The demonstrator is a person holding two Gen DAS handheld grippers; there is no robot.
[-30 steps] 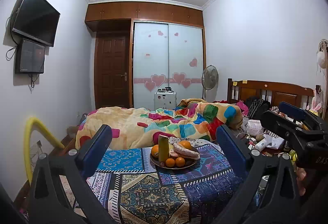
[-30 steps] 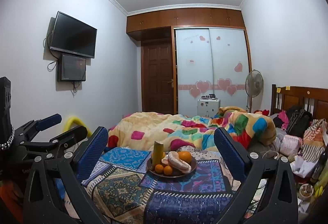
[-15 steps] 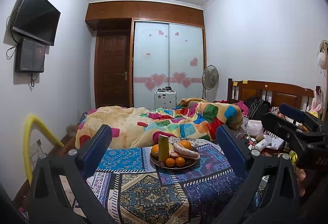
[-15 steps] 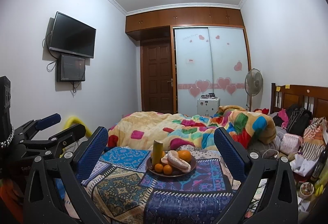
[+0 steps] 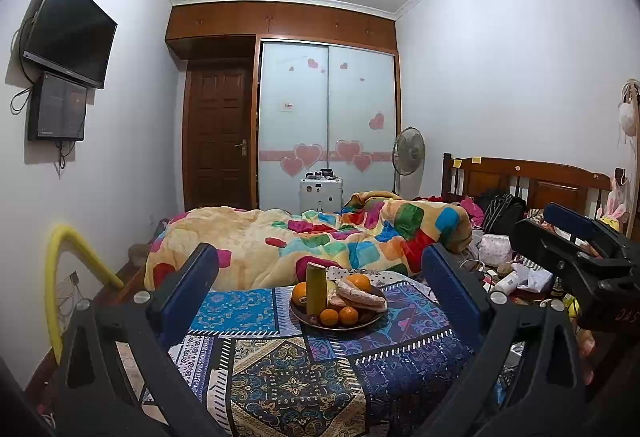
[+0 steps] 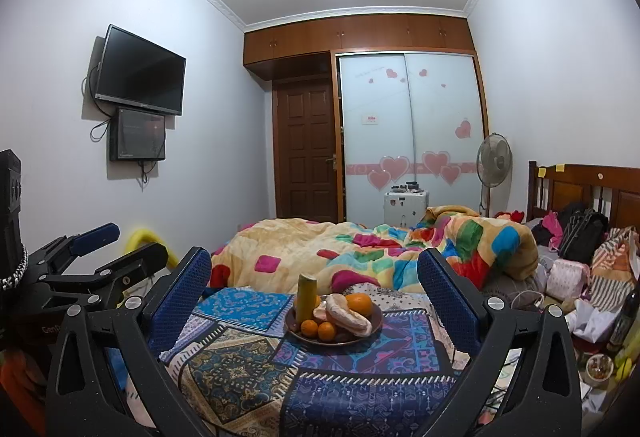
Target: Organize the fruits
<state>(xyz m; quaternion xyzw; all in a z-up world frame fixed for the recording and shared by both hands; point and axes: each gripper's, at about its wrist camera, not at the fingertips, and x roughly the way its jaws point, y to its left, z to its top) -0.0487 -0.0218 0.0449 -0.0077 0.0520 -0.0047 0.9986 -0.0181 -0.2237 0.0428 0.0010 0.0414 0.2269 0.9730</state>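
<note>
A dark round plate (image 5: 316, 322) (image 6: 379, 317) stands on a patterned cloth (image 5: 280, 369) (image 6: 248, 361). It holds an upright yellow-green fruit (image 5: 316, 288) (image 6: 306, 298), several oranges (image 5: 339, 315) (image 6: 318, 329) and pale pinkish long fruits (image 5: 362, 297) (image 6: 348, 315). My left gripper (image 5: 320, 279) is open and empty, held back from the plate. My right gripper (image 6: 314, 279) is open and empty, also short of the plate. The right gripper shows at the right of the left wrist view (image 5: 576, 249); the left one shows at the left of the right wrist view (image 6: 100, 257).
A bed with a colourful quilt (image 5: 320, 233) (image 6: 380, 241) lies behind the plate. Clutter of bags and bottles (image 5: 508, 261) (image 6: 580, 269) sits at the right by the wooden headboard (image 5: 532, 181). A yellow tube (image 5: 64, 265) stands at the left wall.
</note>
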